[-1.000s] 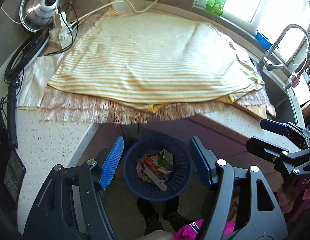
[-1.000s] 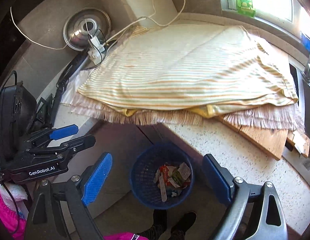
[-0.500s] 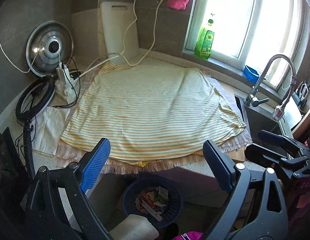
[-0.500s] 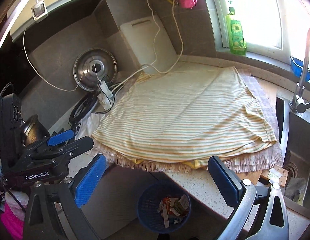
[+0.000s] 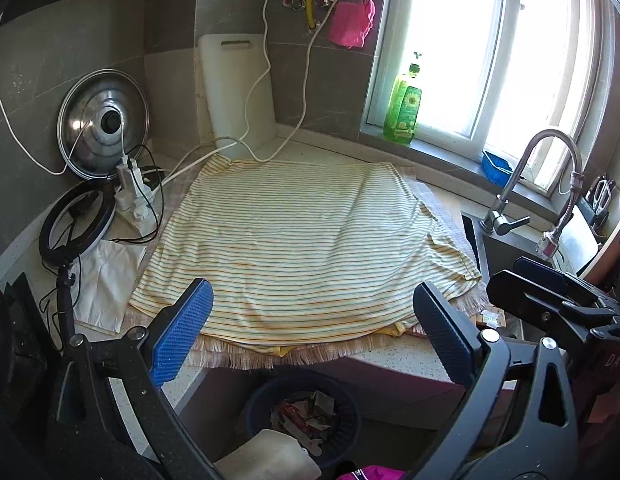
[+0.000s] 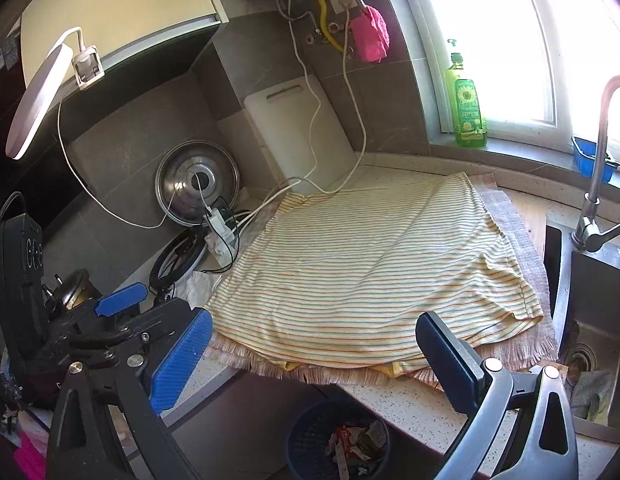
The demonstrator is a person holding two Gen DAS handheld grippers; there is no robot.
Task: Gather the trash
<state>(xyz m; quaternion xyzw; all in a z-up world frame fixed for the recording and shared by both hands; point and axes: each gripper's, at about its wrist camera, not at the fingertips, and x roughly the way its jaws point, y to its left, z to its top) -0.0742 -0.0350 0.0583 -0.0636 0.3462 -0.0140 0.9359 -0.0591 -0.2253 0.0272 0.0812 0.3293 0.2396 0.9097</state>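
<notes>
Left gripper (image 5: 310, 332) is spread wide with nothing between its blue pads, held above the near edge of the counter. Right gripper (image 6: 310, 354) is the same, jaws wide apart and empty, hanging beside it; in the right wrist view the left one shows at the left edge.

Down low, between both pairs of fingers, the blue trash basket (image 5: 346, 408) stands on the floor in front of the counter, and the collected trash (image 6: 356, 446), crumpled wrappers and packets, lies inside it.

Just beyond the fingers, a striped cloth (image 5: 306, 240) covers the counter (image 6: 394, 398), laid over a fringed mat (image 6: 526, 216).

Far left, a steel pot lid (image 5: 104, 122) leans on the wall, a white cutting board (image 5: 238, 92) beside it. On the right, the faucet (image 5: 522, 184) arches over the sink (image 6: 590, 312). A green soap bottle (image 6: 468, 114) is on the windowsill.
</notes>
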